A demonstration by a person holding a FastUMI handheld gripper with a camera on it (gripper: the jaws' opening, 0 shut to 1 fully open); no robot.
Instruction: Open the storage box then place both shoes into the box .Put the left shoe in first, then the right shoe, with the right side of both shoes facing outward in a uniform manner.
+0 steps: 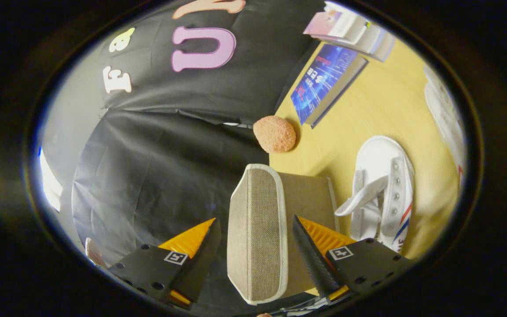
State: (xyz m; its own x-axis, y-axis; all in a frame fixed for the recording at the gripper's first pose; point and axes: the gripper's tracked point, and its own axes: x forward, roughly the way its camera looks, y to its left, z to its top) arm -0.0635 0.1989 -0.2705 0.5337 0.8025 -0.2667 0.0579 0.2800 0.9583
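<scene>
Woven beige storage box (260, 229) with pale trim, between spread fingers of hand-held gripper (258, 246), untouched

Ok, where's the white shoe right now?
In the gripper view, the white shoe lies on the yellow table, beyond the fingers and apart from the fabric storage box that sits between the open fingers, past the gripper.

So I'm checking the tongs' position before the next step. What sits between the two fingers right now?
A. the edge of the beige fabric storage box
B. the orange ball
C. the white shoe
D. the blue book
A: the trimmed edge of the beige fabric storage box lies in the gap of the tongs, whose fingers stand apart on either side without pressing it.
</scene>
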